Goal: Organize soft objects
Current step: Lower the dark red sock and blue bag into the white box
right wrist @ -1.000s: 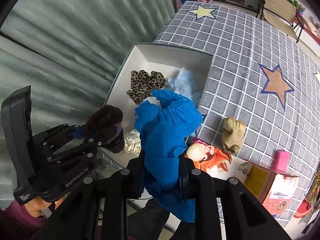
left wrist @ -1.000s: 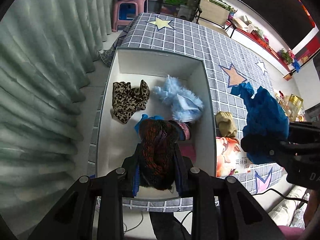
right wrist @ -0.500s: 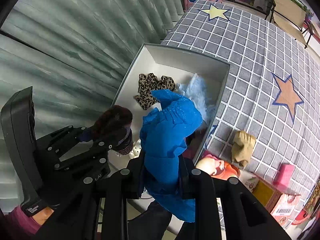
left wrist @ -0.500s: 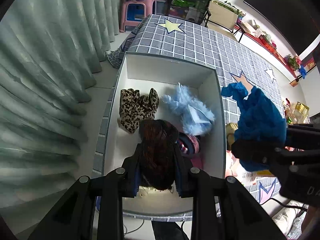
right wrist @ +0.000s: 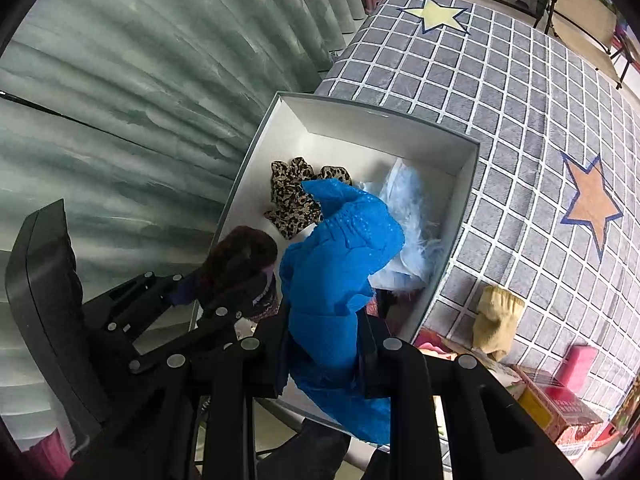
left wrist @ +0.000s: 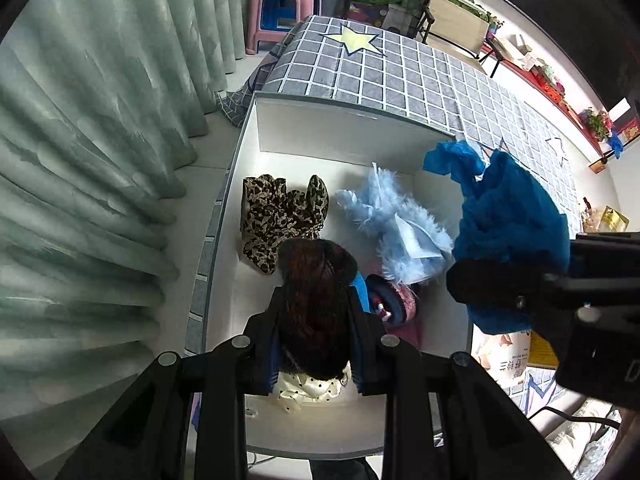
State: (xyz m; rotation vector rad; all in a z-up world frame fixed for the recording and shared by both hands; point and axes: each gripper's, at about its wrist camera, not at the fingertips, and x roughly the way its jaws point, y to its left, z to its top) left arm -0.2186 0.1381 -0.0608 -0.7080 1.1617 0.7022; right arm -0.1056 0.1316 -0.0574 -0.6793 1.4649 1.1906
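My left gripper [left wrist: 316,312] is shut on a dark red-brown knit piece [left wrist: 314,300] and hangs over the near half of the white open box [left wrist: 344,124]. My right gripper [right wrist: 322,328] is shut on a bright blue cloth [right wrist: 340,248], held above the box's right side; the same blue cloth [left wrist: 508,236] shows in the left wrist view. Inside the box lie a leopard-print cloth [left wrist: 280,216], a pale blue fluffy item [left wrist: 396,220], a pink and navy knit item [left wrist: 394,300] and a white dotted cloth [left wrist: 308,392]. The knit piece [right wrist: 240,264] also shows beside the blue cloth.
The box stands at the edge of a grey checked cover with stars [right wrist: 500,80]. On the cover lie a tan glove-like cloth [right wrist: 496,320], a pink block [right wrist: 576,364] and printed cartons [right wrist: 560,412]. Green curtains [left wrist: 80,160] hang left; a pink stool [left wrist: 284,12] stands far back.
Both grippers have shifted over the box and sunk a little, carrying their cloths. The blue cloth now hangs over the box's right side instead of beside it. Grips unchanged.
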